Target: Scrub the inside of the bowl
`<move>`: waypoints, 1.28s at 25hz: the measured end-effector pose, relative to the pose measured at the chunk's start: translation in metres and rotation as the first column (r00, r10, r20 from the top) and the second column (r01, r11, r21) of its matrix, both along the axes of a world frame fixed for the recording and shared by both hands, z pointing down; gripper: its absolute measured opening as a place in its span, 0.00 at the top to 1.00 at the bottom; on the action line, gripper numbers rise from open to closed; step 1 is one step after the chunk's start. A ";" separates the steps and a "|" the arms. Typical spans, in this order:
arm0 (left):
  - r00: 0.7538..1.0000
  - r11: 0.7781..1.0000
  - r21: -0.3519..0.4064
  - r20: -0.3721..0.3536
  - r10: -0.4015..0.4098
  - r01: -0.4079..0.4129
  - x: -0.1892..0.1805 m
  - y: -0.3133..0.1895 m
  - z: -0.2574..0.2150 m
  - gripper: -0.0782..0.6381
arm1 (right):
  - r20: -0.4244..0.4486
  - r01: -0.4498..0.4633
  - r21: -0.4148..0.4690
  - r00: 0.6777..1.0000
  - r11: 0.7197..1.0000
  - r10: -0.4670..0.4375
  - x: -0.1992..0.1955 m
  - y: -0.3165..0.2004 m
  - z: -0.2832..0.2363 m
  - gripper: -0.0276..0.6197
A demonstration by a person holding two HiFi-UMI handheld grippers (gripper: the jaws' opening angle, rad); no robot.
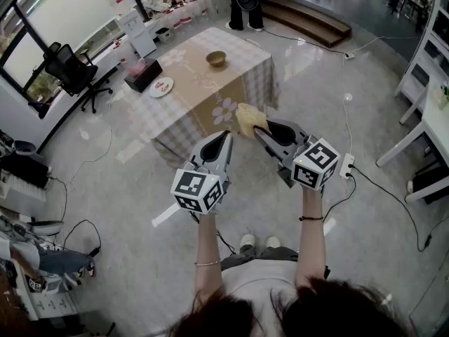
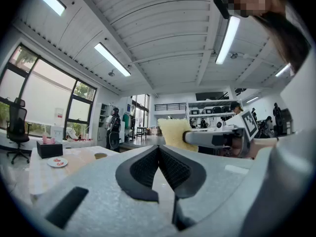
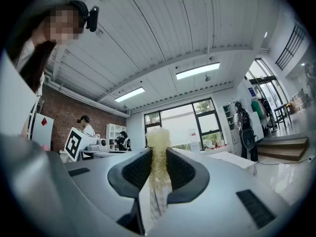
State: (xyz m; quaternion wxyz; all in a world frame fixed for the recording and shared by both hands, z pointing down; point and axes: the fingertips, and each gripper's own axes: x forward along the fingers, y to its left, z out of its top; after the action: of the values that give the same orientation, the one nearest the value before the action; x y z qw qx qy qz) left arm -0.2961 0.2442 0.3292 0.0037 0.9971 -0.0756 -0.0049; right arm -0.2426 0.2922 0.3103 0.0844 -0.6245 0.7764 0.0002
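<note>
My right tongs (image 3: 158,154) are clamped on a pale yellow scrubbing sponge (image 3: 158,141), which sticks out past the tips. My left tongs (image 2: 158,151) are pressed together with nothing between them. The small brown round bowl (image 1: 216,58) sits near the far edge of the checked-cloth tabletop (image 1: 184,112), well apart from both tongs.

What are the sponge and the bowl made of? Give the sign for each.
The sponge: seemingly soft pale-yellow foam or fibre, matte; its pinched edge looks porous and frayed. The bowl: tan-brown, dull, perhaps wood or ceramic; too small to tell.
</note>
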 end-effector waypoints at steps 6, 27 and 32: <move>1.000 1.000 -0.002 0.000 -0.013 0.013 0.004 0.004 0.003 0.88 | 0.004 0.009 0.005 1.000 1.000 -0.009 0.005 0.005 0.002 0.84; 0.996 0.995 -0.065 0.028 -0.079 0.081 0.025 0.017 0.023 0.88 | 0.059 -0.008 0.030 0.998 1.000 0.006 0.046 0.021 0.010 0.84; 0.995 0.992 -0.082 0.026 -0.097 0.099 0.030 -0.015 0.029 0.88 | 0.052 0.006 -0.016 0.999 1.000 -0.006 0.051 -0.013 0.024 0.84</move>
State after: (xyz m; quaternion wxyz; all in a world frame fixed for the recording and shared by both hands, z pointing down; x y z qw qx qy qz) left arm -0.2664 0.2294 0.3581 0.0439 0.9912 -0.1247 0.0092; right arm -0.1916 0.2794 0.3342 0.0996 -0.6227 0.7758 -0.0228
